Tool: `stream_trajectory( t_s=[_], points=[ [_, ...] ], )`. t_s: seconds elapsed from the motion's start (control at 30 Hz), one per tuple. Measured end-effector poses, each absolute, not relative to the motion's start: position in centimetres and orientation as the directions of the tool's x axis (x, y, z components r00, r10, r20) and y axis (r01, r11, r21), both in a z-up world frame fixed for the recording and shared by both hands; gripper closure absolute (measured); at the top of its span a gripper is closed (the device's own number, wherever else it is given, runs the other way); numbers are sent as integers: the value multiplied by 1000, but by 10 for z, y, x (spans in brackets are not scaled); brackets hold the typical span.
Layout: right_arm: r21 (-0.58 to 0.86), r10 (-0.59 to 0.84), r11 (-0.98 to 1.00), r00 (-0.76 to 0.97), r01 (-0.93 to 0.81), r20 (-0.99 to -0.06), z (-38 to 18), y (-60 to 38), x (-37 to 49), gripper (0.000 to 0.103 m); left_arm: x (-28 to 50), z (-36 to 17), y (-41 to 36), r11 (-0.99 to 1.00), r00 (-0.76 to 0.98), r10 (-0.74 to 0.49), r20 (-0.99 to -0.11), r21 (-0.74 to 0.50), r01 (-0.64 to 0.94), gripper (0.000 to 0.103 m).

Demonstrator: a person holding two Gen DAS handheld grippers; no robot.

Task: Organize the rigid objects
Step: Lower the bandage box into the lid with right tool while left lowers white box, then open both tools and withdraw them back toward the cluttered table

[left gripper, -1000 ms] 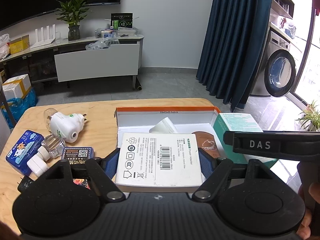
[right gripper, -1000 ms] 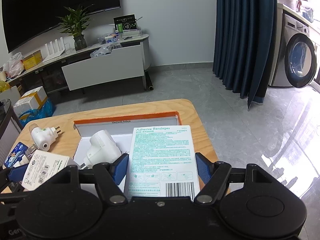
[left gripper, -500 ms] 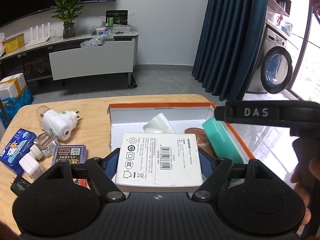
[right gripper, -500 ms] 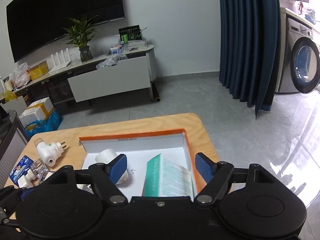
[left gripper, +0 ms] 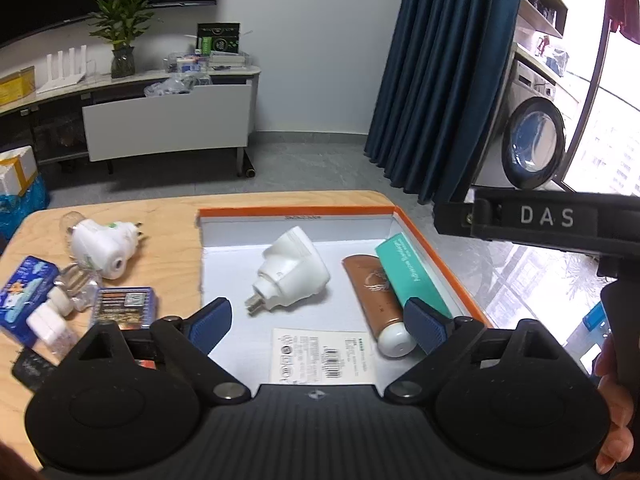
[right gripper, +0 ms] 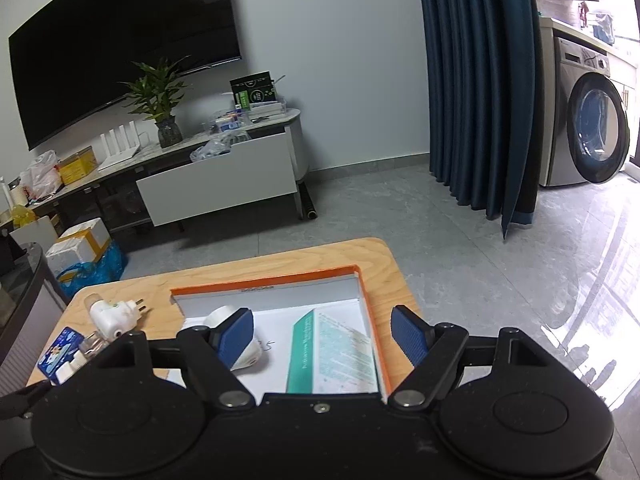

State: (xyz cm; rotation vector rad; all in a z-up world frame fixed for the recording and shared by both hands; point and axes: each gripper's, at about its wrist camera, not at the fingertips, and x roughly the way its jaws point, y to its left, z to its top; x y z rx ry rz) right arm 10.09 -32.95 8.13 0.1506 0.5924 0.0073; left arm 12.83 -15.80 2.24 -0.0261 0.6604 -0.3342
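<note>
The left gripper (left gripper: 318, 320) hangs over the near end of the orange-rimmed box (left gripper: 296, 211), its jaws opening with nothing pressed between the pads; the flat white adapter carton (left gripper: 322, 356) lies label-up on the box floor just below them, its near edge hidden under the gripper body, so its long axis cannot be told. The right gripper (right gripper: 324, 334) also stands wide and empty over the box's right side, where the teal bandage box (right gripper: 332, 354) leans against the wall, long axis running near to far. So the step in hand looks like a release (two items just set down), and the next move probably calls for lifting clear and swinging left to the things on the wooden table (left gripper: 168, 216). Beyond the carton, a brown tube (left gripper: 374, 292) lies cap toward the camera beside the bandage box, and a white plug adapter (left gripper: 290, 276) points its prongs toward the near left. Further left on the table wait the blue card pack (left gripper: 124, 306), a blue tin (left gripper: 24, 292) and a white plug-in device (left gripper: 104, 242).
</note>
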Motion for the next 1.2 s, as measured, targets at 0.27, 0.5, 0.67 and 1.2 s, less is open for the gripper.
stream_trajectory(
  t_s=[0.27,0.5,0.67,1.2],
  points=[
    [134,86,991,818,-11,-568,79,-304,87,13,112,25,-124,966,761,-253,-597,-111,233,7],
    [136,134,989,797,-65,-589,72,-274,78,13,97,24,-78,983,775,-181,-606,-90,159,7],
    [139,165,985,785,-101,-598,68,-250,72,13,93,23,-49,991,779,-132,-613,-92,96,7],
    [137,217,976,747,-169,-628,58,-205,66,12,86,15,2,996,779,-77,-622,-87,29,7]
  ],
)
